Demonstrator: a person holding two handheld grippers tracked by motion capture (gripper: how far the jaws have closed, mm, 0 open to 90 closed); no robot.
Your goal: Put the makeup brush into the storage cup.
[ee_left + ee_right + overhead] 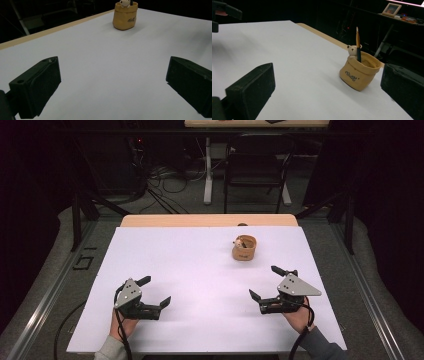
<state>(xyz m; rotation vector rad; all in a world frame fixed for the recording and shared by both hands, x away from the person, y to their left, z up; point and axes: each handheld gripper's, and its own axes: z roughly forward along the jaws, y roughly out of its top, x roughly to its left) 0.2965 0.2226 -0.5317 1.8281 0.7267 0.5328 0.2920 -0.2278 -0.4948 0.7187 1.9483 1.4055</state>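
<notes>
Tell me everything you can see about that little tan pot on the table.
The tan pot looks like a small sack with a rolled rim, with dark script lettering on its side. It stands upright on the white table, toward the far right. A small bear figure peeks over its rim, and a pencil stands in it. Neither gripper touches it.

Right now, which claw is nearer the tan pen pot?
Right. The right claw sits just short of the tan pen pot, slightly to its right; the left claw is far off across the table, both open.

Pen holder (125,15) top cut off by upper edge, script too blurry to read.
</notes>
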